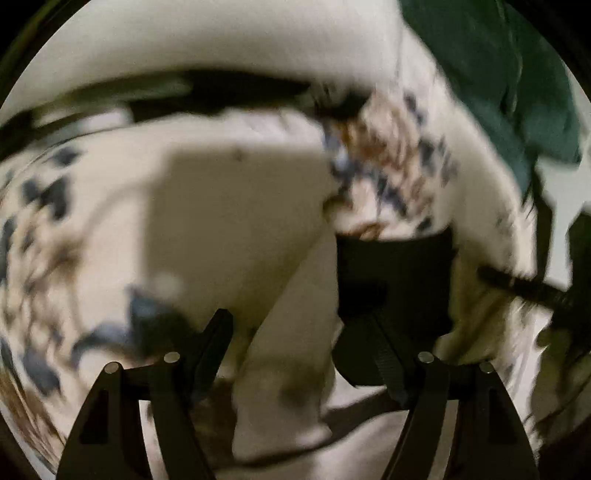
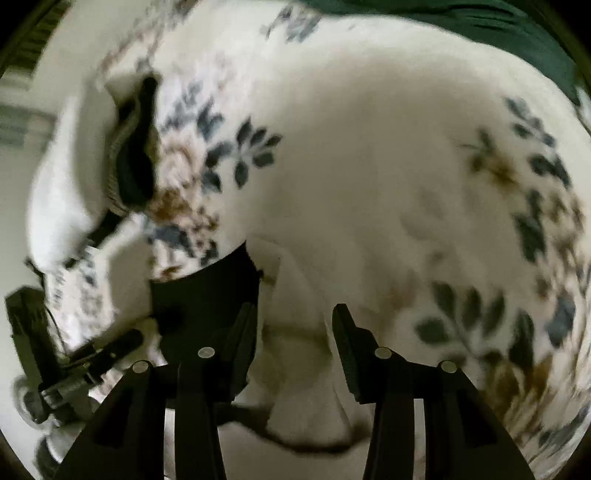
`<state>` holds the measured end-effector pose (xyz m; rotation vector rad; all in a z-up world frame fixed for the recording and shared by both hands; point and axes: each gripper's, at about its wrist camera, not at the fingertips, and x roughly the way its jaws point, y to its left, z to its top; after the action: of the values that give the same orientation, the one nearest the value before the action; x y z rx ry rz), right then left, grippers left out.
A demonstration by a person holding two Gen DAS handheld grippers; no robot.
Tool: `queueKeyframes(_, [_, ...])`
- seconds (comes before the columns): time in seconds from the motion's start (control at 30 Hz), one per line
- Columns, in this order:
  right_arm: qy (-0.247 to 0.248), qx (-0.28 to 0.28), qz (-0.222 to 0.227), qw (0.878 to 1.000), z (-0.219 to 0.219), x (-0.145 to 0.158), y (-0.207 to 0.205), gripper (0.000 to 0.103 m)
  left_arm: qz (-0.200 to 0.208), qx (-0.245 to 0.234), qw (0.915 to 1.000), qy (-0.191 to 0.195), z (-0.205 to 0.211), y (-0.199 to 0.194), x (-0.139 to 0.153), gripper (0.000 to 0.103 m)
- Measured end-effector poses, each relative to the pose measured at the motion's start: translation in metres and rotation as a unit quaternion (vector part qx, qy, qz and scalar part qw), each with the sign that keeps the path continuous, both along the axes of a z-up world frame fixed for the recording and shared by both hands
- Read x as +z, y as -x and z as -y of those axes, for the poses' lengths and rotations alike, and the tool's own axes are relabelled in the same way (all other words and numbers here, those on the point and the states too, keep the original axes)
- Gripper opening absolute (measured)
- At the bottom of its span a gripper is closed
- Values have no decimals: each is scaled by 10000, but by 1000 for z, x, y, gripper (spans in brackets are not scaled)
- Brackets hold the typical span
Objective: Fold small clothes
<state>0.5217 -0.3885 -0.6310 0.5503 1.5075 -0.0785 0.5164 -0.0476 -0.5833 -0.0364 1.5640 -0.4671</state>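
A small white garment [image 1: 236, 206] lies folded on a floral bed sheet [image 1: 391, 155]; the view is blurred. A black cloth piece [image 1: 395, 273] sits against its right side. My left gripper [image 1: 299, 343] points down with its jaws wide apart, over a white fold [image 1: 291, 332] that the pads do not press. In the right wrist view the white garment [image 2: 369, 206] spreads across the middle, with the black piece [image 2: 207, 291] at its left. The right gripper [image 2: 293, 332] stands open above a white fold, its fingers [image 2: 345, 332] clear of the cloth.
A dark green cloth [image 1: 491, 74] lies at the upper right, also along the top edge as green cloth [image 2: 461, 18]. A dark ribbed cuff [image 2: 129, 166] shows at the left. The other gripper's body [image 2: 33, 343] is at the lower left.
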Motion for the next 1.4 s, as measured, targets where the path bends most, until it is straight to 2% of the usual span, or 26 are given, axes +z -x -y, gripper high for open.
queueKeyframes(0.07, [188, 153, -205, 9995, -7, -13, -9, 45, 186, -332, 9991, -213, 10, 0, -6, 65])
queueKeyframes(0.1, [271, 202, -263, 9991, -9, -16, -12, 39, 312, -388, 9985, -238, 11, 1, -3, 56])
queueKeyframes(0.13, [359, 193, -240, 9989, -10, -16, -13, 29, 420, -412, 9980, -247, 10, 1, 1, 19])
queueKeyframes(0.17, [459, 123, -140, 9988, -9, -12, -13, 9, 480, -378, 9979, -193, 8, 1, 5, 2])
queueKeyframes(0.37, [485, -55, 626, 9968, -6, 33, 12, 4, 918, 42, 9953, 317, -21, 22, 46, 2])
queueKeyframes(0.53, [507, 185, 1377, 9890, -16, 80, 62, 4, 1339, 271, 9890, 569, -46, 69, 85, 2])
queueKeyframes(0.67, [491, 422, 1629, 9845, -28, 93, 115, 4, 1450, 581, 9848, 754, -57, 123, 98, 3])
queueKeyframes(0.87, [267, 529, 1396, 9884, -34, 71, 215, 4, 1046, 846, 9871, 863, -65, 194, 75, 6])
queueKeyframes(0.93, [312, 584, 1354, 9886, -33, 65, 238, 4, 730, 941, 9888, 896, -69, 210, 61, 7])
queueKeyframes(1.0, [244, 619, 1267, 9897, -31, 58, 256, 5, 439, 1110, 9866, 1110, -77, 224, 51, 14])
queueKeyframes(1.03, [184, 629, 1230, 9902, -30, 56, 266, 5, 359, 1227, 9839, 1252, -81, 229, 49, 21])
queueKeyframes(1.13, [151, 730, 1055, 9916, -28, 51, 285, 21, 278, 1566, 9732, 1658, -97, 244, 54, 48])
queueKeyframes(1.17, [119, 748, 964, 9925, -26, 49, 291, 28, 250, 1721, 9680, 1806, -104, 248, 56, 52])
queueKeyframes(1.27, [-98, 673, 858, 9940, -18, 50, 305, 42, 206, 2122, 9559, 2019, -120, 258, 64, 56])
queueKeyframes(1.4, [-321, 317, 982, 9941, -1, 66, 317, 42, 315, 2614, 9417, 2096, -139, 268, 85, 60])
